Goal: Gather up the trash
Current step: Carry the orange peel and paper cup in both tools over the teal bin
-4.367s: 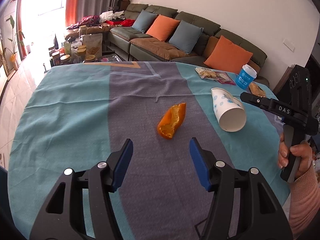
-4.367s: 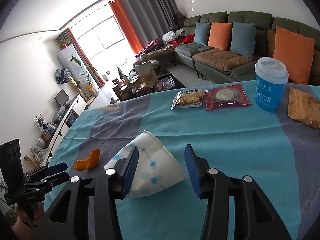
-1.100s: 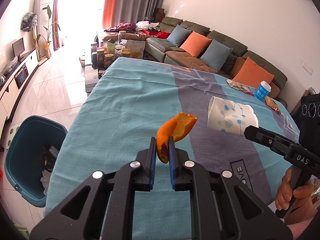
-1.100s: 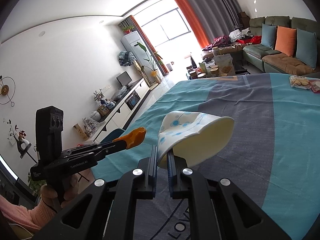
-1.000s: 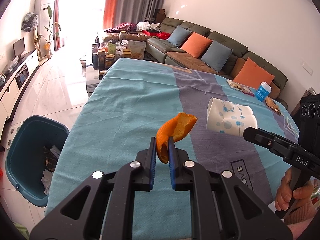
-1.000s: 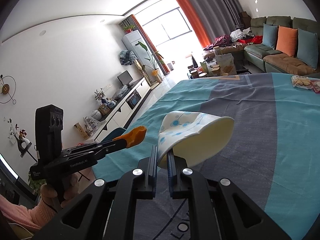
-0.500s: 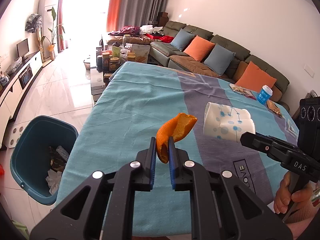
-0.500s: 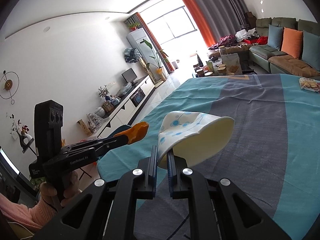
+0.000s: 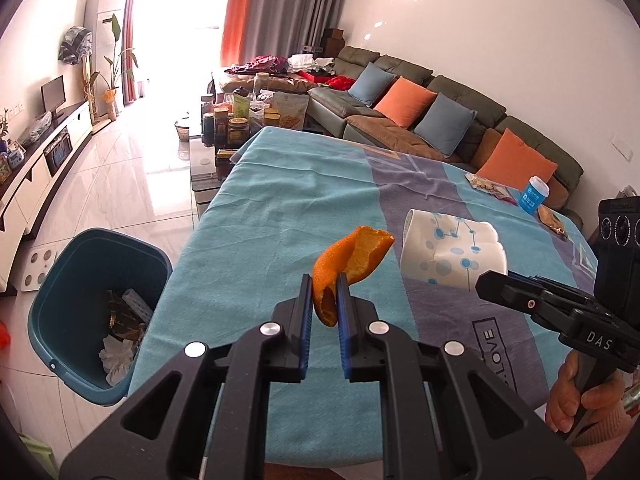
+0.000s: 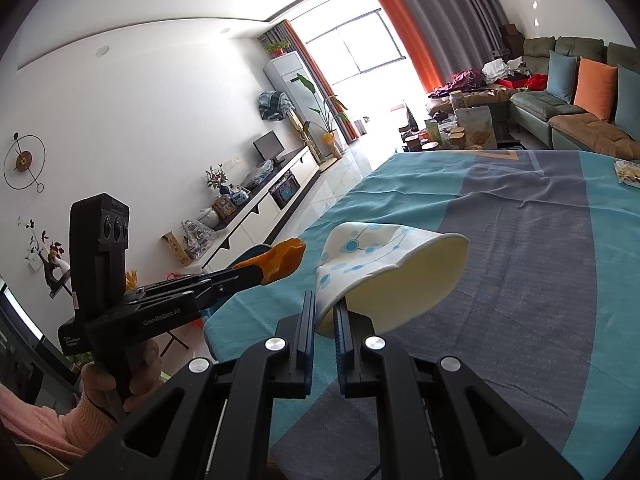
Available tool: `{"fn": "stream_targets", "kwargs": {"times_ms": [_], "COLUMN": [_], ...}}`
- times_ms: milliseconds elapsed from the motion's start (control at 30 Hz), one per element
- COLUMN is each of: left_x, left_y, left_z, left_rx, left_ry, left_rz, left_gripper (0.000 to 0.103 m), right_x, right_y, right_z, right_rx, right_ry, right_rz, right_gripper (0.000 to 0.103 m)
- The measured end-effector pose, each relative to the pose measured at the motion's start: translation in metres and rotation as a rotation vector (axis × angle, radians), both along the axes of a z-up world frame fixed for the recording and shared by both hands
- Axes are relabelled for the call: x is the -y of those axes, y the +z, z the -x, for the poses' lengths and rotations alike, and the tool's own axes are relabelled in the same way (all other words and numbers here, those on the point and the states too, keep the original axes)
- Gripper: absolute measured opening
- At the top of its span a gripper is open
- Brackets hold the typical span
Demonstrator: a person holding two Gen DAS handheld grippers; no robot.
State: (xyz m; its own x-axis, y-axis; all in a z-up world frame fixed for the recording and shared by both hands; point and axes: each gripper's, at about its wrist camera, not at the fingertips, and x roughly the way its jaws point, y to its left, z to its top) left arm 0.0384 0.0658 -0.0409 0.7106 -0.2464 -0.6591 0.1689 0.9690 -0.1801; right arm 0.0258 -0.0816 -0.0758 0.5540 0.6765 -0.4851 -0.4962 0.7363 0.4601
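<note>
You face a long dark green sofa (image 9: pixel 460 92) with orange and blue cushions, glossy white tiled floor (image 9: pixel 120 184), orange curtains (image 10: pixel 420 36) beside a sunlit window (image 10: pixel 360 44).

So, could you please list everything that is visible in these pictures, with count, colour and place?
orange peel: one, orange, in left gripper
paper cup: one, white with blue dots, in right gripper
trash bin: one, teal, floor beside table
tablecloth: one, teal and grey, on table
blue cup: one, blue with white lid, far table edge
snack packets: several, near blue cup
sofa: one, dark green, by wall
left gripper: one, black, shut
right gripper: one, black, shut
</note>
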Motion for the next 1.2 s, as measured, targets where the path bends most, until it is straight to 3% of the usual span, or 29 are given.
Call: {"fn": "stream_targets", "kwargs": {"times_ms": [1200], "left_x": [-0.047], "left_y": [0.002], "left_z": [0.016], "left_rx": [0.003], "left_ry": [0.107], "left_rz": [0.015], "left_gripper": [0.012], "right_x": [-0.046], "right_y": [0.008], "right_z": [-0.001], "right_rx": [0.01], "right_ry": [0.116], "right_rz": [0.024], "right_gripper": [0.008]}}
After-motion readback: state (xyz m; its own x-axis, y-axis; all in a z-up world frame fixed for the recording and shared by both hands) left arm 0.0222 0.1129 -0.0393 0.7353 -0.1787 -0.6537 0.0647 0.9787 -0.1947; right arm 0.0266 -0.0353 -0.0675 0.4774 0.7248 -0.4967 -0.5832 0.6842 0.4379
